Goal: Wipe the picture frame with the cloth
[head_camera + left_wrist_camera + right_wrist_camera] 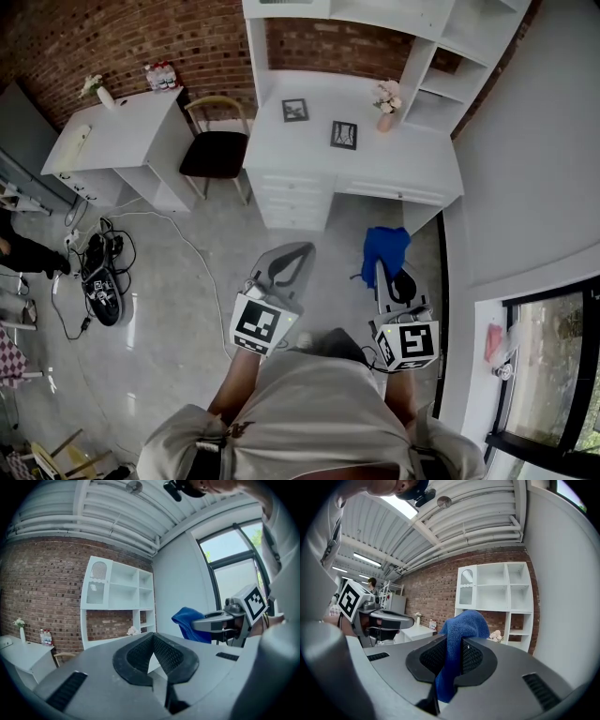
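On the white desk (394,173), upper centre of the head view, a picture frame (294,110) and a second frame (343,135) were seen (flowers (386,97) to their right). Lower down, well apart from them, the blue cloth (385,246) was pinched between the right gripper's (382,277) jaws. The left gripper (294,257) was held closed on nothing.

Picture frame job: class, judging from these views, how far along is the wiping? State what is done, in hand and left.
Done: the blue cloth is clamped in the right gripper. In hand: the person stands back from the white desk; the left gripper is shut, empty. Left: reaching a picture frame on the desk and wiping it.
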A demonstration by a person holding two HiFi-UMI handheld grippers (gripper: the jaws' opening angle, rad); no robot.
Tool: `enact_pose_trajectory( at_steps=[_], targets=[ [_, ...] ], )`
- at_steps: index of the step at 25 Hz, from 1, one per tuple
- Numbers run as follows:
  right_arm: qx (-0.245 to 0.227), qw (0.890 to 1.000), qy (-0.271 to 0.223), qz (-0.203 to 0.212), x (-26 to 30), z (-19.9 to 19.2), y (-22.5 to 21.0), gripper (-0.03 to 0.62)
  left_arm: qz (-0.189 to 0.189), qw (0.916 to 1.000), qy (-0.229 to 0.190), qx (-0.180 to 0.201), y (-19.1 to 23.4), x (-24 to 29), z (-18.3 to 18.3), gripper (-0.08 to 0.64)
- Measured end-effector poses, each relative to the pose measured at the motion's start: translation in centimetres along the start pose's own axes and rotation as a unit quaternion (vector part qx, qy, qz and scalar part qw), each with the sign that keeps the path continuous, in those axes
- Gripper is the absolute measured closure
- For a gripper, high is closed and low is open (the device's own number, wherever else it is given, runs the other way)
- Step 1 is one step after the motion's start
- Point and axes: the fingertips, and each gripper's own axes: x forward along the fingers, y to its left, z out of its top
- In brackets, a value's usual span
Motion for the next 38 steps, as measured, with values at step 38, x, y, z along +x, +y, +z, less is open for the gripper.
enact_pose_trajectory(
  at_steps=[38],
  targets=[
    [0.027, 0.999, -0.001, 0.046, 18.3, -1.4, -14.7, 0.558, 0.028, 0.9994, 0.018, 0.005, 7.9, 21.2, 0.7, 0.560]
  ],
)
